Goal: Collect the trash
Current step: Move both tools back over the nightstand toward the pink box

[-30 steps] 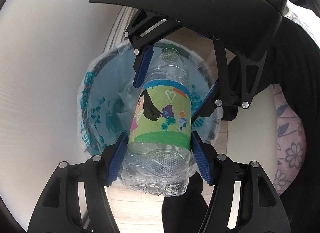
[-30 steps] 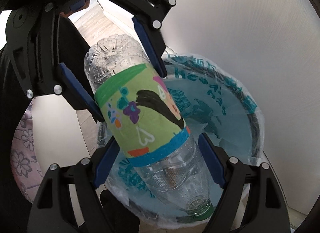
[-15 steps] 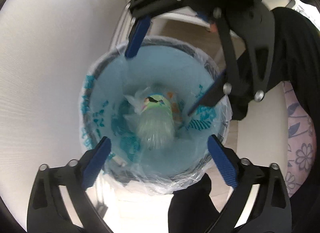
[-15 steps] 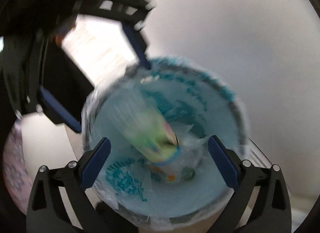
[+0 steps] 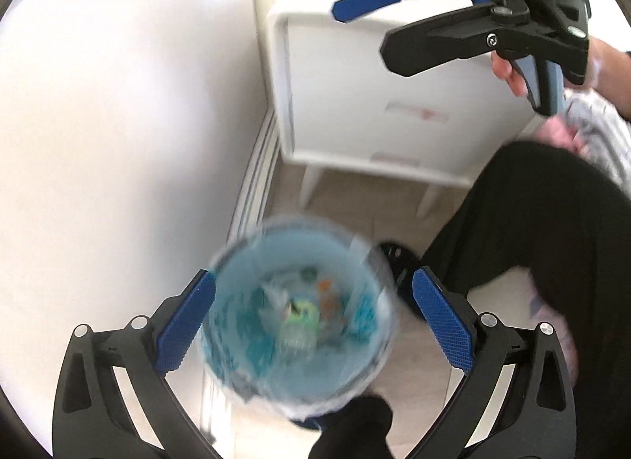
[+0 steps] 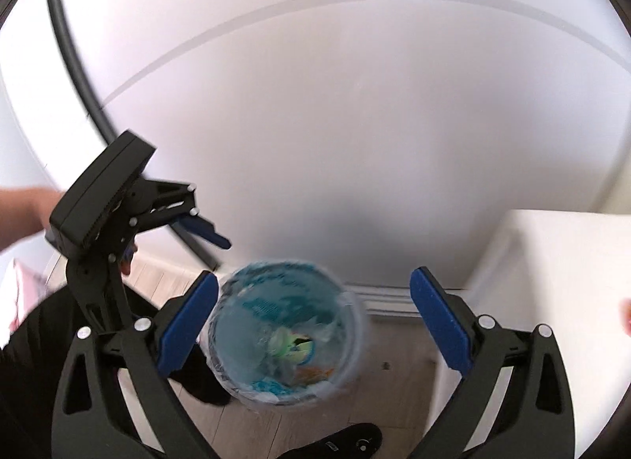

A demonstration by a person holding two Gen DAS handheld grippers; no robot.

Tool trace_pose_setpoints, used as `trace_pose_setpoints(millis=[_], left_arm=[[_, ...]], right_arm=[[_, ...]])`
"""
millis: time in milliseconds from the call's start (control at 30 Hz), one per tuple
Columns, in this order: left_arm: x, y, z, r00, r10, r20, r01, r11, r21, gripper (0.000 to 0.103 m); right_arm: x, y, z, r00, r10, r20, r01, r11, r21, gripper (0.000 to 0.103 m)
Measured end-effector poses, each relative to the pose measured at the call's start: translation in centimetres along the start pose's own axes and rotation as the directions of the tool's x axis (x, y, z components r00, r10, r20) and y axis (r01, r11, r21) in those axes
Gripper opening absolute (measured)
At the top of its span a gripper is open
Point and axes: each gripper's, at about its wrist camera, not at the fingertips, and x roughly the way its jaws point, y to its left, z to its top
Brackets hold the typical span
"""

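We see a white nightstand point(image 5: 394, 104) standing on short tapered legs over a pale wood-plank floor point(image 5: 355, 198), its front marked with faint pinkish strips. To the nightstand's left a plain white wall point(image 5: 118, 124) meets the floor at a ribbed white baseboard point(image 5: 256, 167). Right of the nightstand lies floral-patterned fabric point(image 5: 603, 135).

Left tongs point(image 5: 313, 319) and right tongs point(image 6: 313, 319) both wide apart, empty, angled downward.
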Motion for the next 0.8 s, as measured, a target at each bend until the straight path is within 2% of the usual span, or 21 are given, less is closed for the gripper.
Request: trace_pose_setpoints(millis=[133, 333, 533, 800], left_arm=[[-1.7, -2.2, 3.7, 0.998, 0.003, 0.067, -0.006, 0.999, 0.046, 0.097], [-2.9, -6.2, 9.1, 0.990, -0.007, 0.144, -0.009, 0.994, 0.108, 0.097], [-3.1, -9.0, 14.0, 0.982, -0.036, 0.188, 0.004, 0.986, 0.169, 0.097], [-2.1, -9.4, 20.5, 0.974, -0.053, 0.220, 0.001, 0.973, 0.232, 0.097]], right_arm=[[-5.7, -1.2, -1.1, 0.992, -0.114, 0.046, 0.112, 0.992, 0.050, 0.095], [-12.3, -3.1, -3.1, 0.970, -0.229, 0.082, 0.216, 0.966, 0.143, 0.095], [-18.3, -5.7, -4.8, 0.929, -0.353, 0.108, 0.323, 0.919, 0.224, 0.095], [-24.4, -9.3, -6.1, 0.870, -0.475, 0.131, 0.419, 0.854, 0.310, 0.095]])
